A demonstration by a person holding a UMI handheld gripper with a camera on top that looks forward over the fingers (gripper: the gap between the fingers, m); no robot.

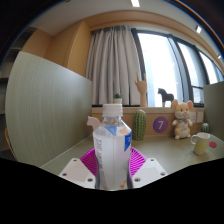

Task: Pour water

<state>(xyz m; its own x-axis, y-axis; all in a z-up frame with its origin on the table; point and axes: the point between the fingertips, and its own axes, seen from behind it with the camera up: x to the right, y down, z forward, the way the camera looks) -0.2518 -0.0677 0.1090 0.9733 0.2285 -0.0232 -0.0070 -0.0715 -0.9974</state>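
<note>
My pale desk (pixel 70 152) carries a green cactus (pixel 140 124), plush toy (pixel 181 120) (seated) and mug (pixel 203 143).

Bottle held upright in the gripper

The gripper (pixel 112 168) clamps a clear water bottle (pixel 112 148) between pink pads (pixel 89 160); a plush toy (pixel 181 119) sits on the table (pixel 170 150) beyond.

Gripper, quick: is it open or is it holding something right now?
Gripper: shut on the water bottle, one pink pad pressed to each side.
</note>
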